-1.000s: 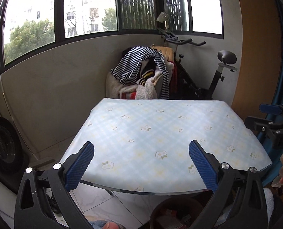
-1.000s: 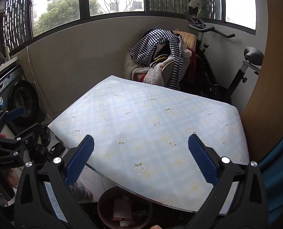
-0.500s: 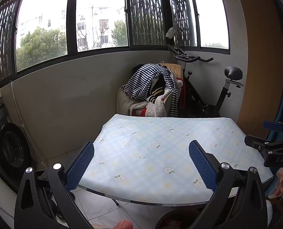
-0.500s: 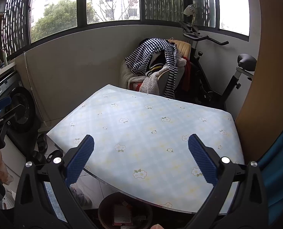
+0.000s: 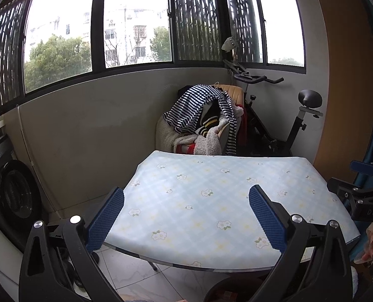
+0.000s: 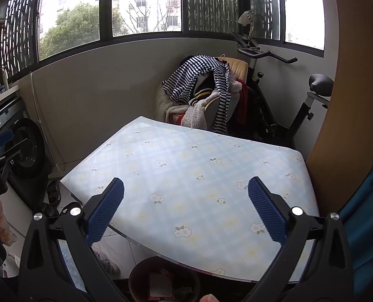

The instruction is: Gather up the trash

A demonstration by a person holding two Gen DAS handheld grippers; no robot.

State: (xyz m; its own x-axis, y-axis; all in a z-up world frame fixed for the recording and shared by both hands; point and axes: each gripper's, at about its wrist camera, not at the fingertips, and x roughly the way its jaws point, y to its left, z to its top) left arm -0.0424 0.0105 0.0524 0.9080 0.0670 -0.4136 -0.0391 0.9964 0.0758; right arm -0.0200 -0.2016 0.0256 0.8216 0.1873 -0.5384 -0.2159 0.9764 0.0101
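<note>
Two hand-held grippers up, both spread wide with nothing between the blue pads: left hand-held gripper (image 5: 186, 205); right hand-held gripper (image 6: 185, 200). Both hover over the near edge of the counter (image 6: 186, 166), which wears a pale blue floral cloth; its top is bare. Counter's left edge has open floor beside it, then a washing machine (image 6: 23, 146) near the wall; far edge runs close to a chair piled with clothes (image 6: 201, 93) and an exercise bike (image 6: 282, 95); right edge sits just beside a wooden panel (image 6: 349, 100), tight there. Trash bin (image 6: 165, 280) is a dark round tub on the floor under the counter's near edge, below and between the right gripper's fingers; some paper or packaging inside, detail unclear. In the left wrist view only the bin's rim (image 5: 226, 287) shows at the bottom; the right gripper (image 5: 362, 191) shows at the right margin.
</note>
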